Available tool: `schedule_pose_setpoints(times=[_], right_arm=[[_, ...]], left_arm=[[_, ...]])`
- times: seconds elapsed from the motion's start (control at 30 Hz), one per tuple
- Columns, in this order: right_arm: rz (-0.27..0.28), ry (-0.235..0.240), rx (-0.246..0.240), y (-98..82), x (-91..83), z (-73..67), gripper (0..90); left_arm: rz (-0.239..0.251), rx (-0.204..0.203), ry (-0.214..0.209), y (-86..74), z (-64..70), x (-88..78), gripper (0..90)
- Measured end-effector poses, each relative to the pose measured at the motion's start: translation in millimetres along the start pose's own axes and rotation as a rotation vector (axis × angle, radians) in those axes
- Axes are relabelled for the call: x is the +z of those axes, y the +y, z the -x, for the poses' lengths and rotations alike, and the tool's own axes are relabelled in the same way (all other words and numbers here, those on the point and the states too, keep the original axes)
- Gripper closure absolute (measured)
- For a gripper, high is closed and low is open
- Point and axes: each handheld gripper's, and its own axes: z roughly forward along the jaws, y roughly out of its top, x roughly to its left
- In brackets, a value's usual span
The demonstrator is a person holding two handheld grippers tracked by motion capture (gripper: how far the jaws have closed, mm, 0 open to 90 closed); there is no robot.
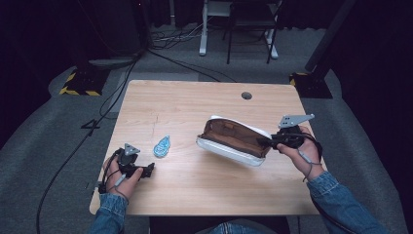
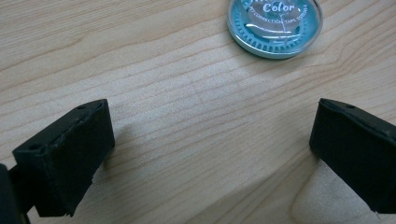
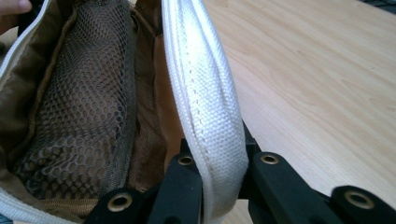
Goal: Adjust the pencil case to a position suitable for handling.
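White pouch (image 1: 234, 139) rim clamped in right tongs (image 1: 272, 141), left tongs (image 1: 148, 170) spread

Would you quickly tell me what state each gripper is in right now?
Left gripper: open, holding nothing, above the table short of the blue round case.
Right gripper: shut on the white rim of the open pouch.

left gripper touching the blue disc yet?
Apart. The left gripper view shows the left gripper open, with bare table wood between its jaws and the blue disc ahead.
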Motion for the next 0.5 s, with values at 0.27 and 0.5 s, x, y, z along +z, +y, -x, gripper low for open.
schedule_pose_setpoints(times=[0.27, 0.5], right_arm=[[-0.014, 0.042, 0.002, -11.6, 10.6, -10.0, 85.9], [-0.029, 0.074, 0.016, -23.9, 20.2, -14.3, 85.8]], left_arm=[[0.000, 0.002, 0.001, 0.3, -0.1, 0.2, 0.1], [0.001, 0.002, 0.000, 0.3, -0.1, 0.3, 0.1]])
